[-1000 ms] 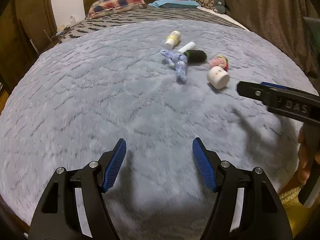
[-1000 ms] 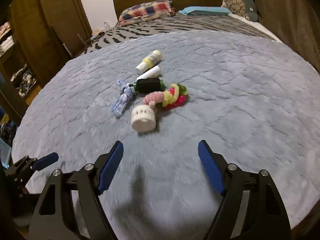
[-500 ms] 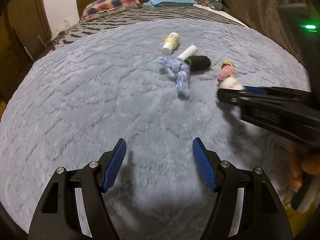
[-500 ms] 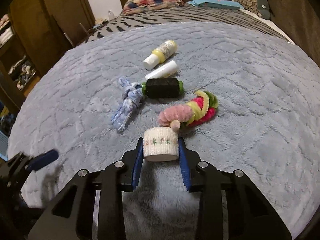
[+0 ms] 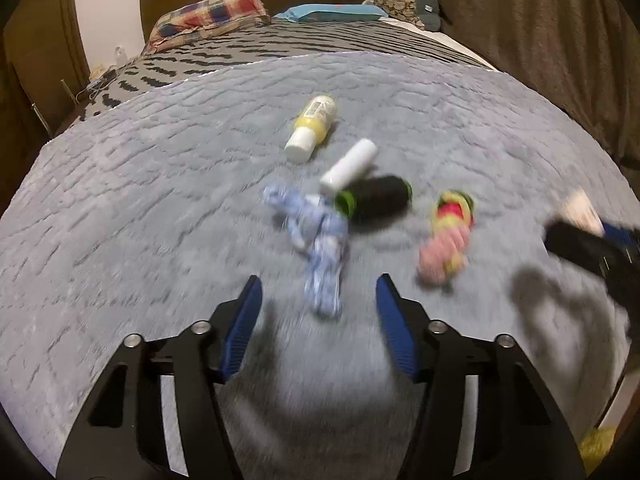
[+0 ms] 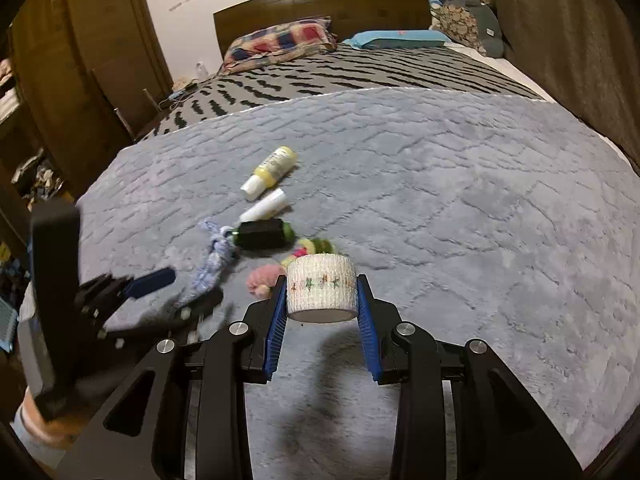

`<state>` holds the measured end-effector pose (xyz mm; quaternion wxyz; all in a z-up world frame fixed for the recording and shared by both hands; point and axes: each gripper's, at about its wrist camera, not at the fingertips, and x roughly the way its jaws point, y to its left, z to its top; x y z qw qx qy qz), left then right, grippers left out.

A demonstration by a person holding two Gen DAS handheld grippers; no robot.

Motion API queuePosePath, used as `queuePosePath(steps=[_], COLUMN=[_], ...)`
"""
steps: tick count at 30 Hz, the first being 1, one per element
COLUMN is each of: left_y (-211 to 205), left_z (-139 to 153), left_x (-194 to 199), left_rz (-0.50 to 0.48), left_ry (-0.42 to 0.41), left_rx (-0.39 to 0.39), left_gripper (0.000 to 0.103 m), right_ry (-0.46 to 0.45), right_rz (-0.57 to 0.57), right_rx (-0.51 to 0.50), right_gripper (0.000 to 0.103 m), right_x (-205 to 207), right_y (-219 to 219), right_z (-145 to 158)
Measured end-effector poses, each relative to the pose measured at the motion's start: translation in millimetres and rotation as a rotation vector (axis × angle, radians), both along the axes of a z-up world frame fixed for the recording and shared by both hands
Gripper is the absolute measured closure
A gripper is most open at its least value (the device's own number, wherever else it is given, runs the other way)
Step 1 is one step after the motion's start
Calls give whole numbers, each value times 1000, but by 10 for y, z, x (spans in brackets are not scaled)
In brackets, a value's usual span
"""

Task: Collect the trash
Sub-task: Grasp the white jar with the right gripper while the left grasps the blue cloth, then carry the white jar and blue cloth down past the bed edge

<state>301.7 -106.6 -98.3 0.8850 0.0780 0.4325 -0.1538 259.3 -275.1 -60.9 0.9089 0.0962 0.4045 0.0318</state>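
Grey plush blanket is carrying the litter in the left wrist view: a yellow bottle, a white tube, a black spool with green ends, a blue-and-white knotted rag and a pink-and-yellow fuzzy bundle, all clustered about the middle of the bed. The left gripper is hanging about half open with nothing between its pads; its jaws have just been closing a little, and the near end of the rag is lying right ahead of the gap. At the right edge of the bed the right gripper is showing, blurred.

Seen from the right wrist, the right gripper is clamping a white roll of patterned tape between both blue pads, and the roll is riding clear above the blanket, over its own shadow. The rest of the litter is lying just beyond it, towards the head of the bed.

To do this step well, the person should probably be keeping the squeeze steady and the roll level while carrying it off; no bin is showing in either view. The left gripper would likely do best straddling the rag's thick knot and pressing down into the pile before closing.
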Motion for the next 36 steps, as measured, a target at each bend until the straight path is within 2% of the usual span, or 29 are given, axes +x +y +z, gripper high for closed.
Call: queuePosePath(steps=[2,5,9,13,18,23,27,33,36], left_y=[-41,-95,-68,36,200,346,471,570,545], left_z=[-30,-99,-105,-7,231,443,576,467,385], left_x=[78,187,181,14,-415,-963,-1510,-2277,-2587], left_rz=[5,0,-8,-12,-34,-70,-98,-125,-150], left_ry=[6,28,37,28,-16,-55,-88,-75,-78], left_rx=[-2,4,-5,-9,-7,-9,-44,-125,-122], left_gripper=[59,82,92,93,94,94,94,94,94], right_ry=[7,16,23,17,-12,-48,-82,-86,-74], right_rz=[4,7,10,16,31,78,110,138,137], right_rx=[-4,-6,-7,-1,2,-17,-23,-3,-16], right_gripper=[69,69,69,69,69,69,69,69,69], right_x=[-7,-23,-75,-181,-423,-827,-1257,-1782,-2027], right_y=[-11,-37,-67,-82,-58,50,122,215,284], right_z=[-31,-73,-101,-83,49,209,310,236,105])
